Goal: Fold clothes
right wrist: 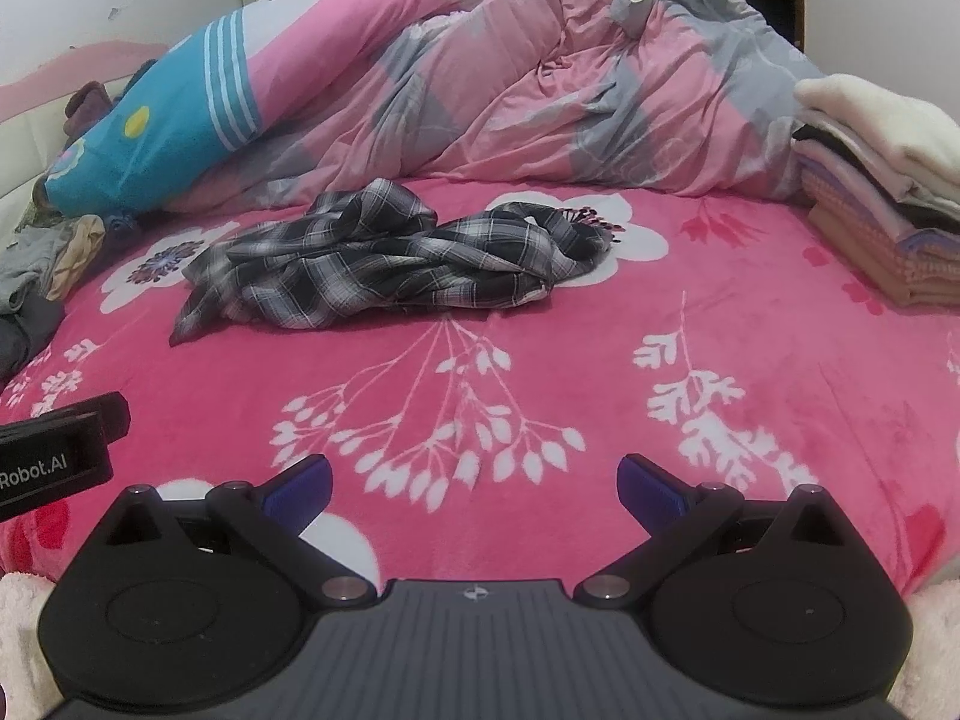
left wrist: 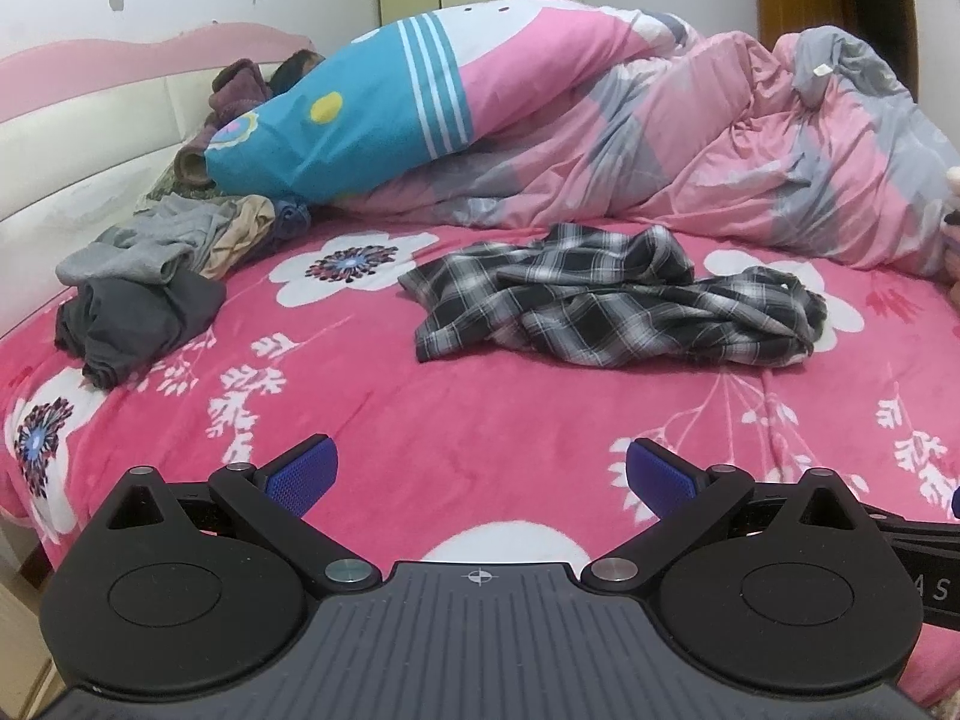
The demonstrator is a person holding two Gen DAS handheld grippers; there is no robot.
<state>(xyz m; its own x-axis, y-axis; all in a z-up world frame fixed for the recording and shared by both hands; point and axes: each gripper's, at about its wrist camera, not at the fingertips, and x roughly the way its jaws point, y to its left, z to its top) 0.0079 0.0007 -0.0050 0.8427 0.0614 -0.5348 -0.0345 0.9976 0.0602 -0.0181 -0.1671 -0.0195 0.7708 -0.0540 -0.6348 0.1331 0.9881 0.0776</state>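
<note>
One garment: plaid shirt (left wrist: 606, 300), black, grey and white, crumpled in a loose heap.
Landmark: pink floral bed (left wrist: 480, 408); shirt at its middle, well ahead of both tools.
Behind shirt: bunched pink and grey duvet (left wrist: 690, 138).
Left of shirt: unfolded grey clothes pile (left wrist: 138, 288), well apart.
Right of shirt: folded stack (right wrist: 882, 198), well apart.
Left hand-held gripper (left wrist: 480, 474): blue pads spread wide, nothing between, low over the near bed edge.
Right hand-held gripper (right wrist: 477, 480): likewise spread wide and empty, beside the left one.
Handling, judged: light, thin, limp cloth; no stiffness, likely to drape and slide once lifted.
Hold, judged: pinch single-layer edges, the flat corner nearest the grey pile and the bunched end toward the folded stack, then pull apart to flatten.
</note>
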